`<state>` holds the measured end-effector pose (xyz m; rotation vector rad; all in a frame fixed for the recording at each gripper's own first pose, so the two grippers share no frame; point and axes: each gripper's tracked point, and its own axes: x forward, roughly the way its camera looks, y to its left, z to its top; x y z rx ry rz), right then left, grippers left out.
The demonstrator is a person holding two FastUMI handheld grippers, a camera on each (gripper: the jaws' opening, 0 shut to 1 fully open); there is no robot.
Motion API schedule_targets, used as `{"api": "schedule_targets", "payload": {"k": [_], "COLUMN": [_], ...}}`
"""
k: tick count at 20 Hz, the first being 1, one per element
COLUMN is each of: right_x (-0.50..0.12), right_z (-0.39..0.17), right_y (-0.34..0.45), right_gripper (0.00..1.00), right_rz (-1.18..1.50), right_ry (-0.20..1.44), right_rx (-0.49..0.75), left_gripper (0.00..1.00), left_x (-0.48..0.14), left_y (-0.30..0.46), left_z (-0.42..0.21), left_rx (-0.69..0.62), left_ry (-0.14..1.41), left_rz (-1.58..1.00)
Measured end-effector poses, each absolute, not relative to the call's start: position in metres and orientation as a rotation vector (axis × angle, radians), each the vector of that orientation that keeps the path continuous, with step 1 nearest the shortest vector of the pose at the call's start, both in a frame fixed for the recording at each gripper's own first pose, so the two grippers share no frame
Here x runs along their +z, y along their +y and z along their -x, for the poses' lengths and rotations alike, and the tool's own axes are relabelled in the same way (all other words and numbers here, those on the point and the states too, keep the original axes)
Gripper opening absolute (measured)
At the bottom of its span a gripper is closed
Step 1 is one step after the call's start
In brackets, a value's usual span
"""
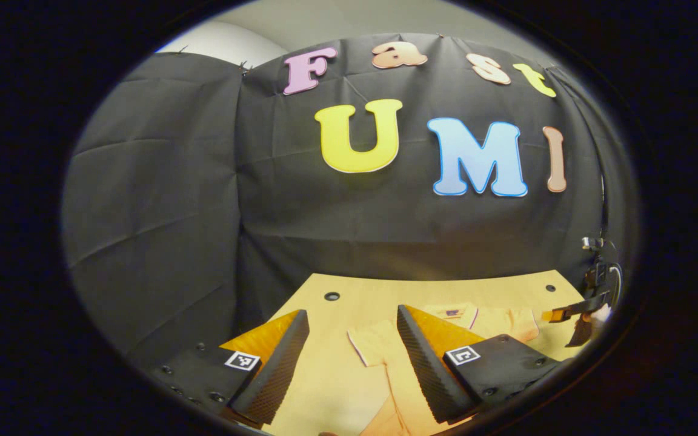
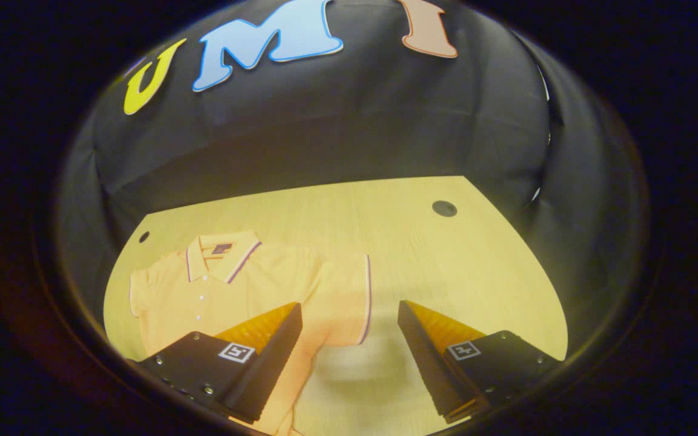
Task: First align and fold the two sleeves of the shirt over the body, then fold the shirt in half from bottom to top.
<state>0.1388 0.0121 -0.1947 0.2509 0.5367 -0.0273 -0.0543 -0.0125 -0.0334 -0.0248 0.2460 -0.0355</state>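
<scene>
A yellow shirt lies flat on the wooden counter, with its collar pointing to the far edge by the black cloth wall. It sits toward one side of the counter, and the other side is bare wood with a small round hole near the far corner.

In the right gripper view, the right claw hangs above the counter with its two fingers spread wide. One sleeve of the shirt lies flat just under the gap between the fingers. The sleeve's striped edge sits between them, but neither finger touches it.

In the left gripper view, the left claw is also spread wide and holds nothing. The shirt's other sleeve lies on the counter between and below its fingers. Far off at the counter's side edge, the other claw shows small, above the shirt's far sleeve.
</scene>
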Motion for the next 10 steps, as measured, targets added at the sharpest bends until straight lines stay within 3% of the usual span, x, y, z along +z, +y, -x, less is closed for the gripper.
{"api": "schedule_targets", "payload": {"k": [5, 8, 10], "right_x": [-0.237, -0.251, -0.260], "right_z": [-0.163, -0.171, -0.170], "right_y": [0.011, 0.012, 0.013], "right_gripper": [0.99, 0.86, 0.84], "right_rz": [-0.269, -0.277, -0.268], "right_ry": [0.635, 0.669, 0.696], "right_rx": [-0.055, -0.063, -0.062], "left_gripper": [1.00, 1.00, 1.00], "left_x": [-0.039, -0.042, -0.043], "left_y": [-0.006, -0.006, -0.011], "left_z": [0.057, 0.050, 0.047], "left_rx": [-0.006, 0.004, 0.005], "left_ry": [0.267, 0.276, 0.283], "left_rz": [0.015, 0.011, 0.013]}}
